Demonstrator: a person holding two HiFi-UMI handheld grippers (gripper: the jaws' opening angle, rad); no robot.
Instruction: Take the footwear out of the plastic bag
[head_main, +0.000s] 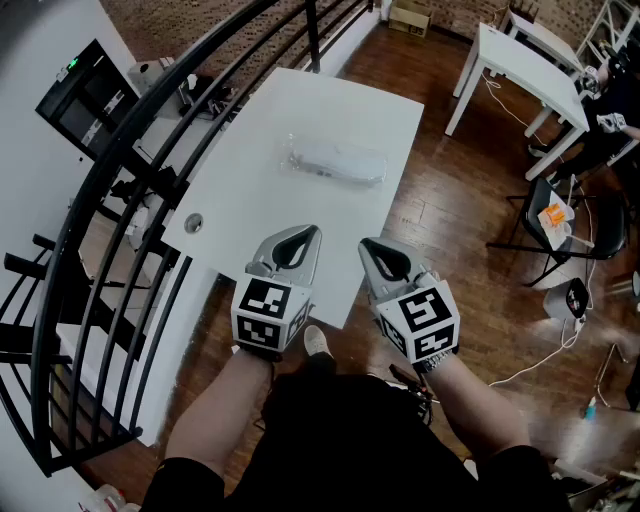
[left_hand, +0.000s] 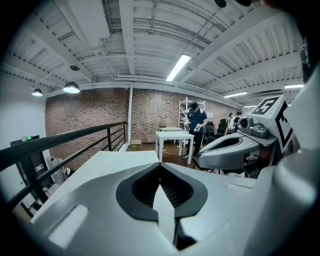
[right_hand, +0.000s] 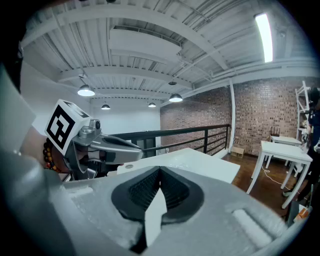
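Only the head view shows the plastic bag (head_main: 335, 162). It lies toward the far side of the white table (head_main: 250, 215), well apart from both grippers, which hover side by side over the table's near edge. The bag is clear and crumpled, and a pale, elongated piece of footwear shows through it, its details too small to make out. The two gripper views look out level across the room and do not take in the bag. They give instead the brick wall (left_hand: 90, 120) and the black railing (right_hand: 191, 129). The left gripper view adds a person (left_hand: 196, 125) standing by a second white table (left_hand: 172, 135) far back. The left gripper (left_hand: 160, 166) has its jaws pressed fully together with nothing between them, and the right gripper (right_hand: 160, 171) is likewise closed tight and empty. Each gripper view also catches the other gripper alongside, its marker cube facing the camera.
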